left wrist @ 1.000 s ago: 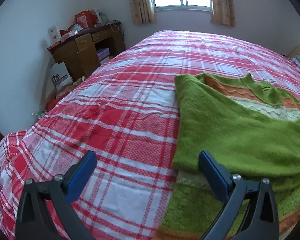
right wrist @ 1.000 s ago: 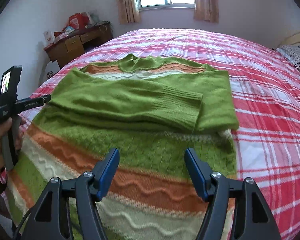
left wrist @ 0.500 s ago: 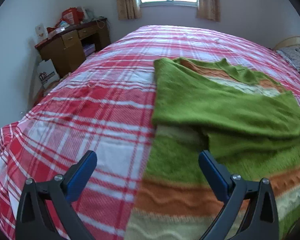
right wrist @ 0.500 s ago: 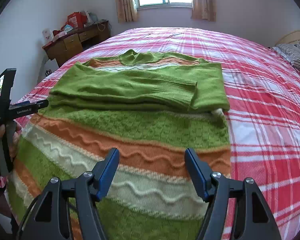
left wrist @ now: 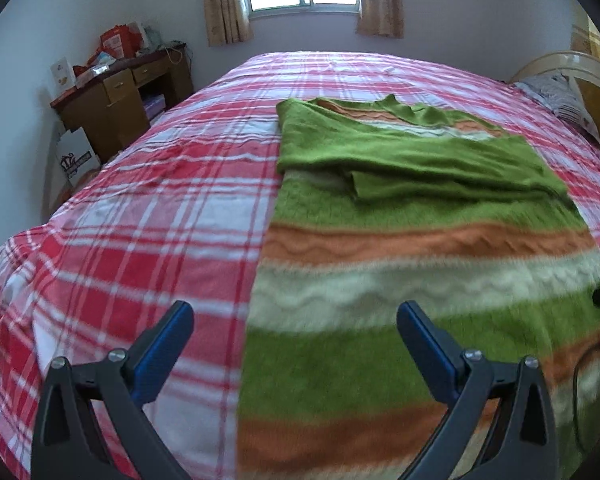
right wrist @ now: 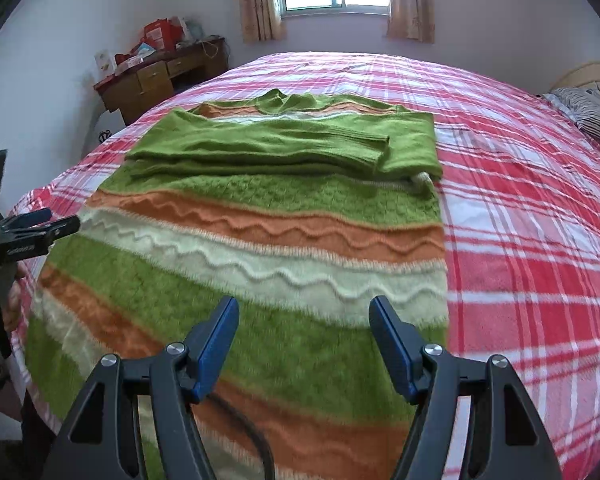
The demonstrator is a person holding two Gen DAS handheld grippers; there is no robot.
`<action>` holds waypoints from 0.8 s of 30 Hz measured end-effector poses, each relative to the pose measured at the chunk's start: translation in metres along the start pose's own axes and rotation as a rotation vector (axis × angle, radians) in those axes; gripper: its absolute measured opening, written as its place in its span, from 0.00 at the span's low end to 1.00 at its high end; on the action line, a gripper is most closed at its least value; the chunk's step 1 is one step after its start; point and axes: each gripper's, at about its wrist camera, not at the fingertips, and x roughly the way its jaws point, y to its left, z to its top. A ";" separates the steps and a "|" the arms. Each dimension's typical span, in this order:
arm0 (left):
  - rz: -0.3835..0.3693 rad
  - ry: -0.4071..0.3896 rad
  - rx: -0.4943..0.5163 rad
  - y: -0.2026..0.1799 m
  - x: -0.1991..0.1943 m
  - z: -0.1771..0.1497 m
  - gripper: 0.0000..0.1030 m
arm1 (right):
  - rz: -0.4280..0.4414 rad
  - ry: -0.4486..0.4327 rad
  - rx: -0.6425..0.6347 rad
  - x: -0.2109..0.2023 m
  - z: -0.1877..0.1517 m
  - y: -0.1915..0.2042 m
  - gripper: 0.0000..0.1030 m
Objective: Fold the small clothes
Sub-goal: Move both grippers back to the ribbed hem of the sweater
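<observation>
Both tongs, left (left wrist: 294, 342) and right (right wrist: 304, 338), spread wide and empty, now drawn back from the folded sleeves to the sweater (right wrist: 260, 240) hem on the plaid bed (right wrist: 540, 220), presumably readying the bottom-up fold.

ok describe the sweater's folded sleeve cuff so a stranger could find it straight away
Start at the red plaid bed, then the striped sweater spread on it. Two plain green sleeves cross its chest; the ribbed cuff ends the upper sleeve near the sweater's right edge, the only ribbed patch among wavy stripes.
</observation>
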 end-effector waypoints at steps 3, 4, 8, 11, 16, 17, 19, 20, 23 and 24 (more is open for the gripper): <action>-0.005 0.001 0.002 0.010 -0.013 -0.014 1.00 | 0.003 0.000 0.004 -0.008 -0.007 -0.002 0.67; -0.005 0.002 0.001 0.014 -0.017 -0.018 1.00 | 0.002 -0.001 0.005 -0.012 -0.010 -0.003 0.67; -0.015 -0.002 -0.006 0.024 -0.034 -0.033 1.00 | 0.000 -0.001 0.013 -0.020 -0.017 -0.005 0.67; -0.057 0.013 -0.014 0.029 -0.043 -0.045 0.99 | -0.007 0.005 0.009 -0.027 -0.024 -0.004 0.67; -0.149 0.076 -0.052 0.036 -0.045 -0.067 0.86 | -0.006 0.023 -0.009 -0.040 -0.042 0.001 0.67; -0.162 0.090 -0.058 0.036 -0.043 -0.071 0.81 | -0.006 0.029 -0.013 -0.042 -0.046 0.002 0.67; -0.188 0.119 -0.066 0.036 -0.040 -0.079 0.78 | -0.005 0.042 -0.019 -0.048 -0.055 0.003 0.67; -0.199 0.132 -0.076 0.037 -0.039 -0.082 0.77 | -0.006 0.046 -0.021 -0.051 -0.059 0.004 0.67; -0.220 0.156 -0.090 0.037 -0.036 -0.090 0.71 | -0.007 0.059 -0.026 -0.061 -0.071 0.005 0.67; -0.228 0.165 -0.095 0.037 -0.036 -0.092 0.71 | -0.006 0.063 -0.025 -0.063 -0.073 0.006 0.67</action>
